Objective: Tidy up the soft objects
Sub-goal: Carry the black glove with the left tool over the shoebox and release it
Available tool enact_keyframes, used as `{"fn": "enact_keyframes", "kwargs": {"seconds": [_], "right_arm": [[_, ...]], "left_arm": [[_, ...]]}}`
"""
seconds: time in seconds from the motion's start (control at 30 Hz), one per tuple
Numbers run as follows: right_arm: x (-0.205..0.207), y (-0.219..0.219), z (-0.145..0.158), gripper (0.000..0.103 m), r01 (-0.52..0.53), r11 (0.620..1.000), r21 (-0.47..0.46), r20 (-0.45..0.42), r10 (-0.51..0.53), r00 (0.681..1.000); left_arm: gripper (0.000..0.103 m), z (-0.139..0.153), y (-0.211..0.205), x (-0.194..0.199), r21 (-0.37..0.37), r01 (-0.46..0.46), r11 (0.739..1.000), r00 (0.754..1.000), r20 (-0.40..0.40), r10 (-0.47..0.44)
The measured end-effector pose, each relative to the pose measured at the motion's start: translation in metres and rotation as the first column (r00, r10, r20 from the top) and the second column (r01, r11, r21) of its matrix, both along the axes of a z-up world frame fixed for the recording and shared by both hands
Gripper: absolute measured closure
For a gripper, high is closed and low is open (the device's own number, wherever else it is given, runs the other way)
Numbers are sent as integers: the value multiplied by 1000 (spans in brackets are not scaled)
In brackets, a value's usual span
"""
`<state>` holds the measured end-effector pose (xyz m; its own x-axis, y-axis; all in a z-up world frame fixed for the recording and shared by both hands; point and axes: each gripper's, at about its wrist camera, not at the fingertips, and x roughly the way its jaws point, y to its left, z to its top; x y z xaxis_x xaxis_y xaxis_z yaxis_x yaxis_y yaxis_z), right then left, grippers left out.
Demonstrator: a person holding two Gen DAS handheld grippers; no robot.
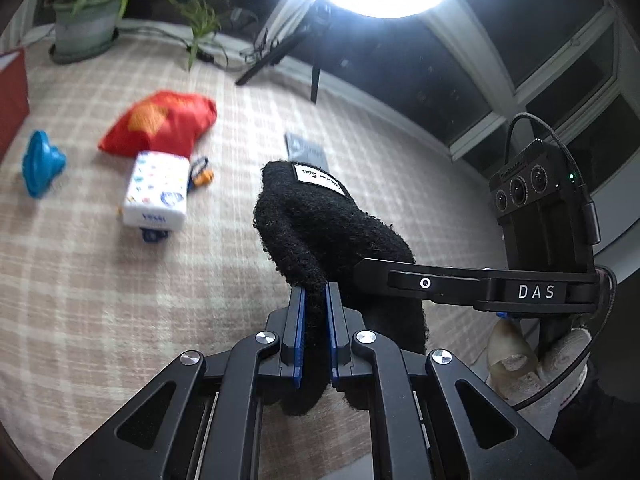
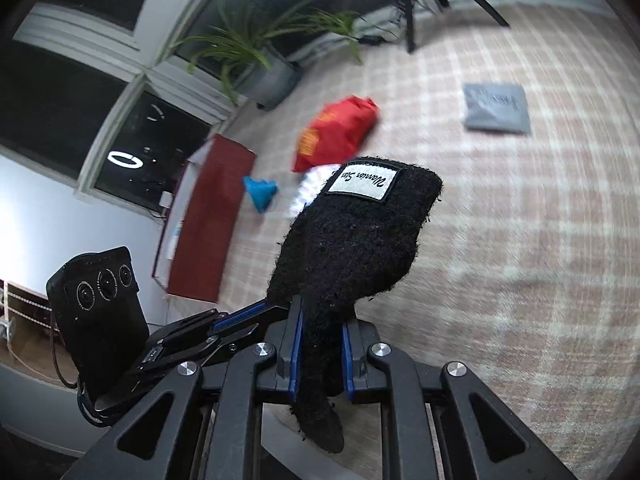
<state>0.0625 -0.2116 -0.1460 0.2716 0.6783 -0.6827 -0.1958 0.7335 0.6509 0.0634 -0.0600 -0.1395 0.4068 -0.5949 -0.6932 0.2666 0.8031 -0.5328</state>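
- Black fuzzy knit glove (image 1: pixel 320 224) hangs in the air above the checked blanket (image 1: pixel 120 300).
- Left tool (image 1: pixel 316 320) and right tool (image 2: pixel 320 344) both pinch it tight.
- Keep both squeezes firm and move together.

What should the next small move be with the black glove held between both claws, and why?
Probably carry the black glove toward the red box, since the left claw and right claw both pinch it above the checked cloth.

My black glove (image 2: pixel 352 248) hides most of the white pack (image 2: pixel 310 190). The red box (image 1: pixel 12 100) is cut off at the side. The gray pouch (image 2: pixel 496 108) looks blurry, so I can't read it.
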Motion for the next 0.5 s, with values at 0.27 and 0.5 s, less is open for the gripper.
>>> {"fn": "enact_keyframes", "kwargs": {"seconds": [0.27,0.5], "right_arm": [[5,48,41,89,-72,997,13,92,71,993],[14,111,68,89,-156,988,20,150,151,977]], "left_arm": [[95,33,52,-8,-13,-76,997,993,85,77],[95,56,110,-19,-13,-164,986,976,141,164]]}}
